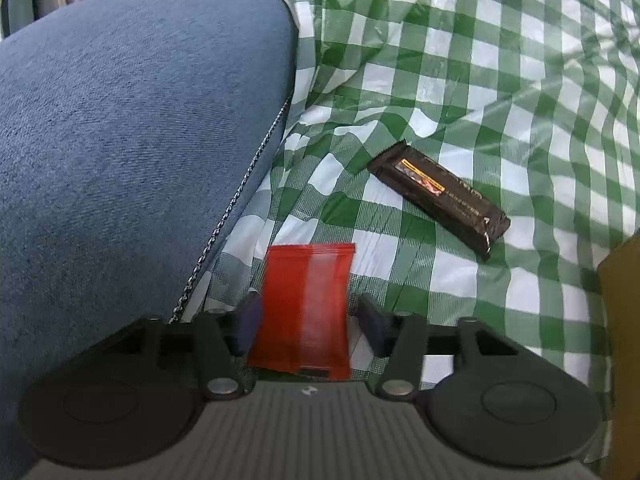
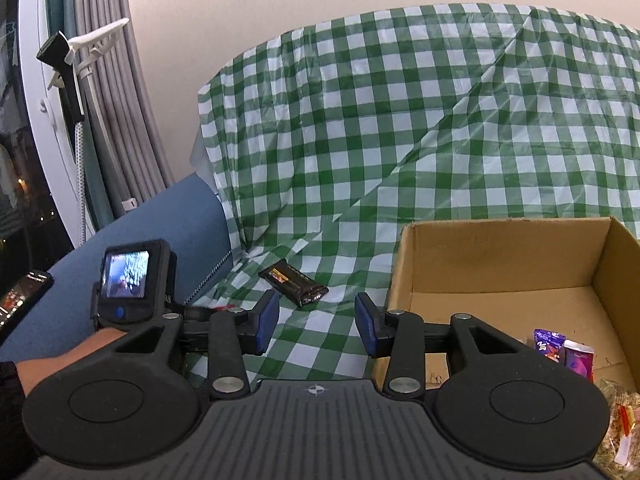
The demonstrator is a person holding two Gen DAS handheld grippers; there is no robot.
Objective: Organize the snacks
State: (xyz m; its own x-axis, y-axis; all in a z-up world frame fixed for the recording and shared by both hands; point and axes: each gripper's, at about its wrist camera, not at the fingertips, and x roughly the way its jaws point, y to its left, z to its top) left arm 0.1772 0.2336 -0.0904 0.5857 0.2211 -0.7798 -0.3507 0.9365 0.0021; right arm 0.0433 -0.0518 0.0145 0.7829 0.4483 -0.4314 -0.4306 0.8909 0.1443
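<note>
Left wrist view: the left hand-held gripper point(image 1: 306, 316) sits low over a green-and-white checked cloth point(image 1: 500, 80), its jaws spread with a red packet point(image 1: 306, 308) between them; the left pad looks to be against the packet's edge, the right pad stands clear of it, so the packet is not clamped. The packet is blurred. A dark snack bar point(image 1: 438, 196) lies flat on the cloth beyond and to the right, at a slant, well apart from the packet. A blue cushion point(image 1: 132, 140) with a corded seam fills the left side, touching the cloth along its edge. A sliver of cardboard box point(image 1: 622, 320) shows at the right border. Right wrist view: the right hand-held gripper point(image 2: 317, 326) hangs above the cloth point(image 2: 400, 120) with its jaws apart and nothing between them. The same dark bar point(image 2: 294, 282) lies ahead on the cloth, near the left finger. The open cardboard box point(image 2: 500, 252) stands just right of the gripper; inside, near its front corner, are a purple packet point(image 2: 549, 344), a pink one point(image 2: 579, 360) beside it, and a clear bag of mixed snacks point(image 2: 618, 428). The left gripper point(image 2: 224, 310) with its small screen is at left beside the blue cushion point(image 2: 160, 220).
</note>
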